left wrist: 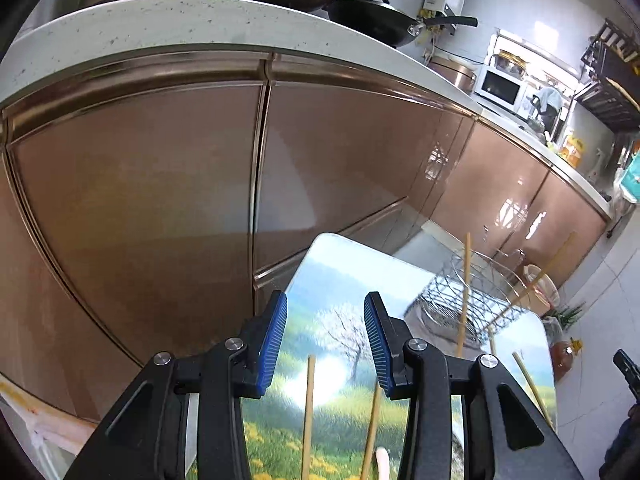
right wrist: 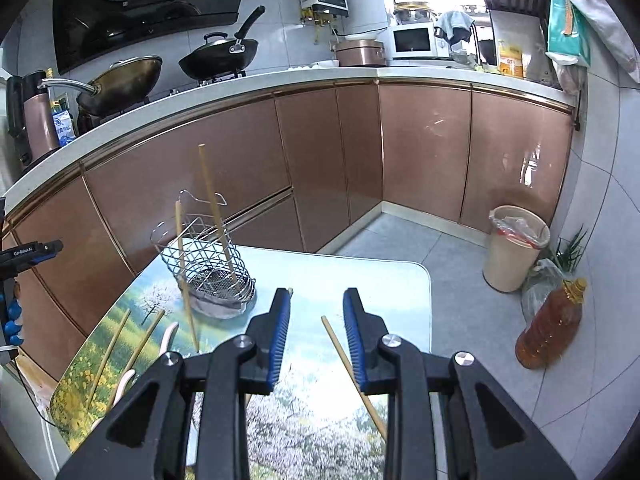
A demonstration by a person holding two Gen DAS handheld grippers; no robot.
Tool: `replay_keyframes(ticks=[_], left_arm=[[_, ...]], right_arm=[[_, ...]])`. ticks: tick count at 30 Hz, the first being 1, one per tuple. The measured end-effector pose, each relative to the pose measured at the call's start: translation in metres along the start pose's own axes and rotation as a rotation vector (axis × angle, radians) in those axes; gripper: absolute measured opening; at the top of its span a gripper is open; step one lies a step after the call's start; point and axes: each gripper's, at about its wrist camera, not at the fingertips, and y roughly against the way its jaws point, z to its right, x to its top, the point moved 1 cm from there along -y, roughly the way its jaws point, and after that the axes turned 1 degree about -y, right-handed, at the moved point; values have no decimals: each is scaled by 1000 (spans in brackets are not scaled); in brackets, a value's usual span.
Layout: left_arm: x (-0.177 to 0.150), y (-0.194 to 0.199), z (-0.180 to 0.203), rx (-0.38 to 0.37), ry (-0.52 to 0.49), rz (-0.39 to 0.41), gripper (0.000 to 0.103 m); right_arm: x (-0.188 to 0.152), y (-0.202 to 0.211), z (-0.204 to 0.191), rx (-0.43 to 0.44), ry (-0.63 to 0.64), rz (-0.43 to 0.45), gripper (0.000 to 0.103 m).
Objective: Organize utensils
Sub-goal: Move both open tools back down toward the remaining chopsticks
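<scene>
Lying just right of the wire holder [right wrist: 208,264], one chopstick [right wrist: 352,376] looks light, stiff, slippery; grip mid-shaft. Right gripper [right wrist: 317,308] and left gripper [left wrist: 325,312] gape wide, empty.

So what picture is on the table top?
The table shows a landscape print: blossoming trees, green grass, yellow flowers. Clearest in the right wrist view.

Two chopsticks [right wrist: 214,208] upright in wire holder [right wrist: 208,264] (others [right wrist: 352,372] flat on table).
</scene>
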Motion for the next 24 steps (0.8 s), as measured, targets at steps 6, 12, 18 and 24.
replay_keyframes(ticks=[6, 12, 18, 24], left_arm=[[-15, -1, -10, -27, -17, -86, 43], [-53, -49, -18, -33, -59, -322, 45], [-85, -102, -26, -39, -83, -535, 46], [-86, -146, -24, -13, -93, -621, 47]], right_arm=[[-6, -3, 12, 1, -7, -104, 26], [-25, -53, 31, 28, 1, -321, 26], [-41, -120, 33, 10, 80, -505, 26], [-47, -169, 30, 15, 124, -605, 26]])
